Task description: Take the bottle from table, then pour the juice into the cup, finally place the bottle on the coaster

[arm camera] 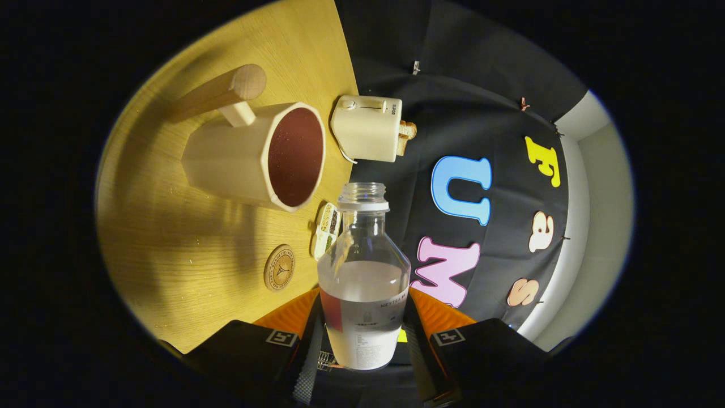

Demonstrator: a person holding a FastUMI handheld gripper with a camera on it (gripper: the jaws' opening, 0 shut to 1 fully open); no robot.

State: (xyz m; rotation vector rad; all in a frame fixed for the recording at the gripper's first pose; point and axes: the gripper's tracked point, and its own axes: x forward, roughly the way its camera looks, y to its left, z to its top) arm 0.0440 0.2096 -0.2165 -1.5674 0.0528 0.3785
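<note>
Here the gripper (362, 334) is holding the bottle (363, 283) between its two fingers, which are pressing on the label band from either side. The whole view is rolling onto its side: the table (170, 238) is standing almost vertical beside the bottle, which suggests that the tilt for pouring is beginning. The bottle is uncapped, its open neck pointing forward, and the pale liquid inside is filling roughly the lower half; none is reaching the neck. The cup (255, 156), a faceted mug with a wooden handle, is resting on the table ahead of the neck and off to one side, its dark interior facing the camera; whether it is already holding juice is hard to tell. The coaster (279, 267), a round wooden disc, is lying on the table near the cup, just beside the bottle's shoulder. A toaster (368, 129) and a small patterned dish (327, 228) are standing beyond. The pouring step appears to be in hand. The next move is calling for the neck to be brought over the cup's rim before the tilt deepens, since liquid would otherwise be landing on the table.
</note>
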